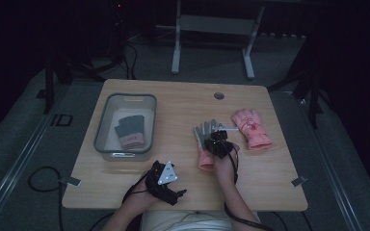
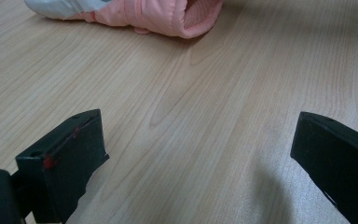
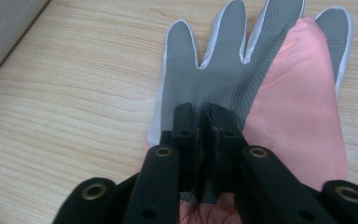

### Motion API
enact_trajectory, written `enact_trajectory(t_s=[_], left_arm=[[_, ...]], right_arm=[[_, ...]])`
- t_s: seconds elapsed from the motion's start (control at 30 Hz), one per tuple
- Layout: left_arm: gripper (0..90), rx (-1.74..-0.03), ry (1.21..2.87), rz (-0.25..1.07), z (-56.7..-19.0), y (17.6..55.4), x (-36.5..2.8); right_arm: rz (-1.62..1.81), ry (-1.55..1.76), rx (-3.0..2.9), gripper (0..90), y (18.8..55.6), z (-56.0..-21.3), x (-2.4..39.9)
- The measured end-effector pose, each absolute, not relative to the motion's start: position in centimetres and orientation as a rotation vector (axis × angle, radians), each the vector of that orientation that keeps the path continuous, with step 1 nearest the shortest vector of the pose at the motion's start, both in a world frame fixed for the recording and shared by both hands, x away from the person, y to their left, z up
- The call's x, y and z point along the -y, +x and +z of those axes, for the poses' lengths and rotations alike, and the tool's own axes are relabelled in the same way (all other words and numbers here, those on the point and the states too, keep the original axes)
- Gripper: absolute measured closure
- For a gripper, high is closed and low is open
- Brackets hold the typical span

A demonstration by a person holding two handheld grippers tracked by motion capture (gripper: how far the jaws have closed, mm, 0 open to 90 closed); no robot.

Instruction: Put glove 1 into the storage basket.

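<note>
Black hand-held gripper [image 3: 204, 122], brass screws, trailing black cable, grey three-cornered plate

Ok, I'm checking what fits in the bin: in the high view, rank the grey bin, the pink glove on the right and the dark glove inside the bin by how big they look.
1. Grey bin, clearly largest.
2. Pink glove.
3. Dark glove, only slightly smaller; too close to be sure.

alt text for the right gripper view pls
The right gripper, its black fingers nearly together, pinches the grey mesh palm of a pink and grey glove lying flat on a light wooden table. A grey bin's wall crosses the top left corner.
</note>
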State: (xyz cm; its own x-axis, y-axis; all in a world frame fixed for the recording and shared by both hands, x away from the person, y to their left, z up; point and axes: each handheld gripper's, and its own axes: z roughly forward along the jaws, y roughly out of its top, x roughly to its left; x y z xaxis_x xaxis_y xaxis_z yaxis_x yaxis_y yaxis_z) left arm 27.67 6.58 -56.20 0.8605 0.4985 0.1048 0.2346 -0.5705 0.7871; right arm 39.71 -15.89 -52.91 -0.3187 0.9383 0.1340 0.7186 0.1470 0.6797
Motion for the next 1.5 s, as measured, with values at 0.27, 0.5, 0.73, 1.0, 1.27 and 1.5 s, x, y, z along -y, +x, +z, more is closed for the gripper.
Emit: enact_trajectory(t_s=[0.27, 0.5, 0.73, 1.0, 1.27, 1.5], left_arm=[[2.7, -0.528, 2.189, 0.404, -56.3, 27.7, -6.6], [2.7, -0.533, 2.185, 0.405, -56.1, 27.7, -6.7], [2.7, -0.532, 2.184, 0.414, -56.1, 27.6, -6.8], [2.6, -0.543, 2.182, 0.417, -56.1, 27.6, -6.8], [2.6, -0.557, 2.173, 0.427, -56.2, 27.7, -6.9], [2.6, -0.555, 2.172, 0.419, -56.2, 27.7, -7.0]], right_arm=[[1.053, 1.496, -2.083, 67.1, 38.6, -49.7, 17.0], [1.083, 1.375, -2.01, 65.4, 38.6, -46.0, 21.2], [0.988, 1.341, -1.953, 63.3, 40.3, -44.5, 28.4], [0.926, 1.317, -2.021, 61.6, 43.9, -45.6, 32.2], [0.818, 1.266, -2.123, 56.2, 48.1, -49.0, 33.4], [0.782, 1.294, -2.181, 56.0, 49.4, -51.5, 33.4]])
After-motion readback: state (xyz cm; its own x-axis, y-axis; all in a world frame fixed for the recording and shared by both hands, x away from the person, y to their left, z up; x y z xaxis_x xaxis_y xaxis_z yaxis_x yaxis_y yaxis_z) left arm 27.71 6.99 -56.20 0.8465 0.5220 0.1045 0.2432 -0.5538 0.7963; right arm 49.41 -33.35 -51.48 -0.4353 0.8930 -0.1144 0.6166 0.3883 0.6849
